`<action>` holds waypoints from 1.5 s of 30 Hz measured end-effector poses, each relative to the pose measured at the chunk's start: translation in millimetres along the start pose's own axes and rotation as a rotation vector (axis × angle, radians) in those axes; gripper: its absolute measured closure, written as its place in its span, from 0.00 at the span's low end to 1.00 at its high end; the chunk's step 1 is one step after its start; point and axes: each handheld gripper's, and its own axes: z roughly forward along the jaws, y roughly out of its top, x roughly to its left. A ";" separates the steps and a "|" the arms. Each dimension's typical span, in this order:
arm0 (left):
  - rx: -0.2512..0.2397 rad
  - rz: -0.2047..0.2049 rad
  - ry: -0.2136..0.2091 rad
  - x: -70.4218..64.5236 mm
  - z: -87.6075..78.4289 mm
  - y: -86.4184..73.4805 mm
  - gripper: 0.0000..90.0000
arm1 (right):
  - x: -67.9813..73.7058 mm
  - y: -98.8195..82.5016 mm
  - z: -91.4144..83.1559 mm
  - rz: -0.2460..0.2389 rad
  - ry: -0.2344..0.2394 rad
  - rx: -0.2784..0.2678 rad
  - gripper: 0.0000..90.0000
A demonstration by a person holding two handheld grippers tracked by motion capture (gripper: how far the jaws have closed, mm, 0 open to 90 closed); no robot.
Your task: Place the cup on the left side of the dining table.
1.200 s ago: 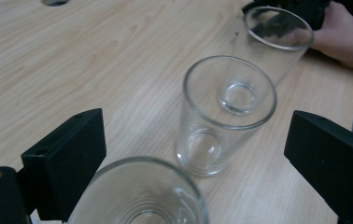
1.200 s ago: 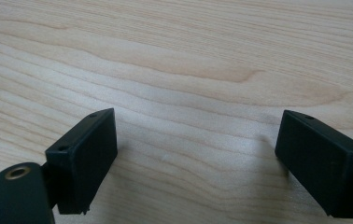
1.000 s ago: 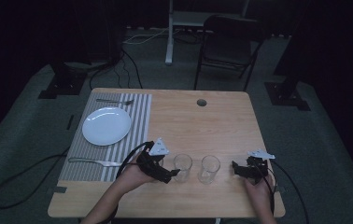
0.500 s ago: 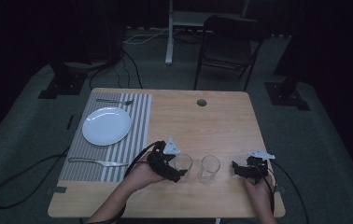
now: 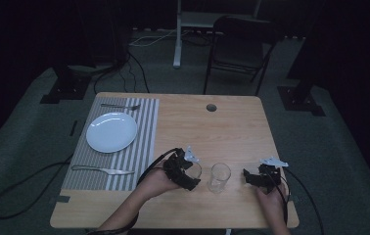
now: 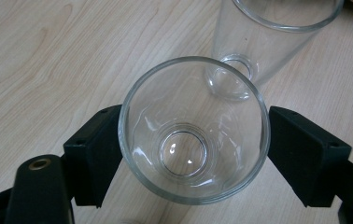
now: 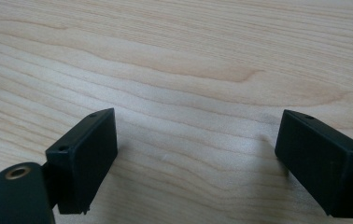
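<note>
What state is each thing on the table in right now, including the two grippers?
Left gripper: fingers on either side of the near glass, touching or almost touching it.
Near glass: upright, empty.
Second glass: upright, empty, free.
Right gripper: open, holding nothing, over bare table.
Plate: empty, on the striped placemat.
Fork and knife: lying flat on the placemat.

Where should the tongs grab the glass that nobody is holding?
Probably across its round side wall, a little below the rim. The free glass stands upright, open end up, and the right tongs sit open on its right. The other glass crowds its left side, so coming from the right looks easiest.
</note>
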 end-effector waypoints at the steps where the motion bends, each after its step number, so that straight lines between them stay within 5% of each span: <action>1: 0.003 -0.007 -0.003 1.0 -0.5 0.5 0.31 | 0.0 0.0 0.0 0.000 0.000 0.000 0.14; 14: 0.060 0.015 0.010 -0.8 -0.2 7.6 0.32 | -0.1 0.0 0.0 -0.001 0.000 0.000 0.14; 31: 0.035 -0.004 0.006 7.5 -3.6 11.6 0.32 | 0.1 0.0 -0.1 0.001 0.000 0.000 0.14; 45: 0.003 -0.031 0.052 24.4 -17.5 20.1 0.32 | -0.1 0.1 -0.1 -0.001 0.000 0.001 0.14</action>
